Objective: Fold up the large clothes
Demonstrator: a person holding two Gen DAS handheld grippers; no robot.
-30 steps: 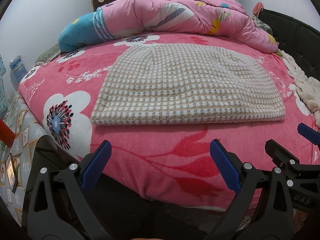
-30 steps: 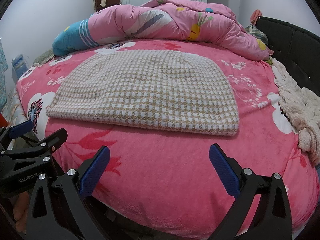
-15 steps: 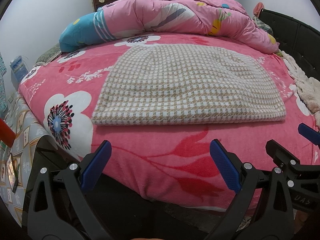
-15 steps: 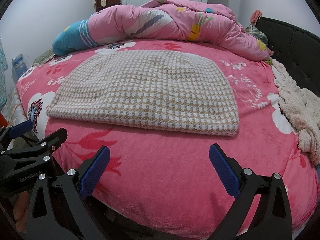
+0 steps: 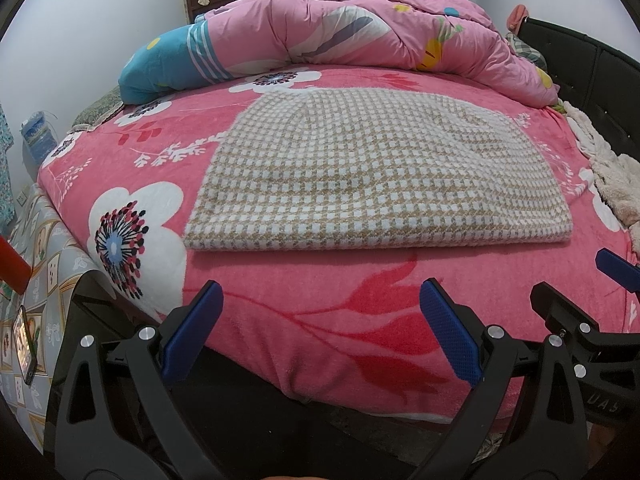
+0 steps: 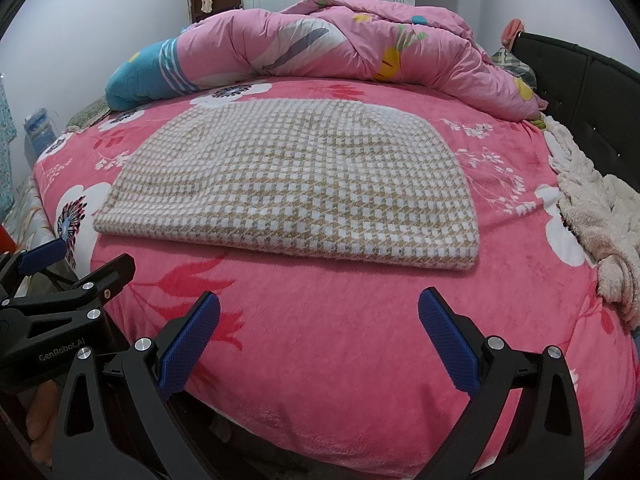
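A large beige-and-white checked garment point(image 5: 372, 176) point(image 6: 296, 184) lies flat and folded on the pink floral bed cover point(image 5: 320, 288) point(image 6: 340, 320), its thick near edge facing me. My left gripper point(image 5: 320, 300) hovers open at the bed's front edge, short of that near edge, with nothing between its blue pads. My right gripper point(image 6: 320, 312) is open too, over the front of the bed and nearer the garment's right corner. Each gripper shows at the side of the other's view: the right gripper point(image 5: 576, 280) and the left gripper point(image 6: 84, 258).
A rumpled pink duvet point(image 5: 360, 32) point(image 6: 340, 40) with a blue end lies across the back of the bed. A black headboard point(image 6: 580, 76) and a cream fleece blanket point(image 6: 600, 220) are at the right. The floor with a patterned mat point(image 5: 36, 280) is at the left.
Almost nothing has moved. Both grippers stay open at the bed's front edge, and the left wrist view has drifted very slightly.
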